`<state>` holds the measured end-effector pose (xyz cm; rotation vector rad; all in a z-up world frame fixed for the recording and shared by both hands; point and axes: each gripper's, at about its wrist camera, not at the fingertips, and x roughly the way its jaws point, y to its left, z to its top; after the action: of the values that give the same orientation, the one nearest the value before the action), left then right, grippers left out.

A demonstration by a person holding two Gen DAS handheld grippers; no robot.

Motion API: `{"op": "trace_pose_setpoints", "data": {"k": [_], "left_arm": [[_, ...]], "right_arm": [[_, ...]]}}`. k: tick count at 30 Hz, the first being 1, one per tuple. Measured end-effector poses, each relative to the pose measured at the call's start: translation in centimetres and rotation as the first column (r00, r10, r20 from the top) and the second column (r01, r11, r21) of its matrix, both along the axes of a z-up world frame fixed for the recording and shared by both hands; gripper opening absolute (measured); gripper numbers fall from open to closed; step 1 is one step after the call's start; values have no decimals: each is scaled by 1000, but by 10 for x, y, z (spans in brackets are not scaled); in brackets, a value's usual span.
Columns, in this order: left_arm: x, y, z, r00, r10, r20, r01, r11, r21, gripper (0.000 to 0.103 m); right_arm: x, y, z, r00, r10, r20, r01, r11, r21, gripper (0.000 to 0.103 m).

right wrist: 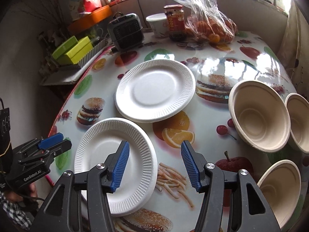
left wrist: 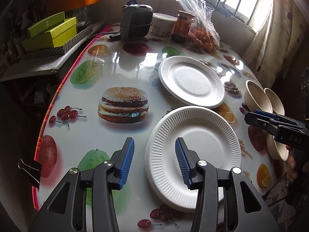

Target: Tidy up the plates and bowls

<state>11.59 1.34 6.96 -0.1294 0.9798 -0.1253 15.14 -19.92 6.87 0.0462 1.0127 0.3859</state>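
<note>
A white foam plate (left wrist: 200, 135) lies near me on the fruit-print tablecloth, and a second rim shows under its near edge. My left gripper (left wrist: 154, 162) hovers open above its left rim, pressing on nothing. My right gripper (right wrist: 155, 166) is open above the same plate's (right wrist: 100, 150) right rim. Another white plate (left wrist: 191, 81) (right wrist: 154, 90) lies farther back, its near edge resting on the first plate. Three beige bowls (right wrist: 258, 116) (right wrist: 299, 121) (right wrist: 280, 189) sit at the right. Each gripper shows in the other's view: the right gripper (left wrist: 251, 117), the left gripper (right wrist: 56, 141).
At the back of the table stand a small grey fan (left wrist: 135, 23), a white cup (left wrist: 164, 25), a jar (left wrist: 183, 25) and a plastic bag of oranges (left wrist: 204, 34). Yellow-green boxes (left wrist: 52, 31) lie past the left table edge. A binder clip (left wrist: 30, 170) grips that edge.
</note>
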Motion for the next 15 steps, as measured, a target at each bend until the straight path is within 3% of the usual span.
{"op": "trace_pose_setpoints", "data": {"k": [9, 15], "left_arm": [[29, -12, 23, 998, -21, 67, 21, 1000, 3, 52], [51, -15, 24, 998, -23, 60, 22, 1000, 5, 52]], "right_arm": [[17, -22, 22, 997, -29, 71, 30, 1000, -7, 64], [33, -34, 30, 996, -28, 83, 31, 999, -33, 64]]}}
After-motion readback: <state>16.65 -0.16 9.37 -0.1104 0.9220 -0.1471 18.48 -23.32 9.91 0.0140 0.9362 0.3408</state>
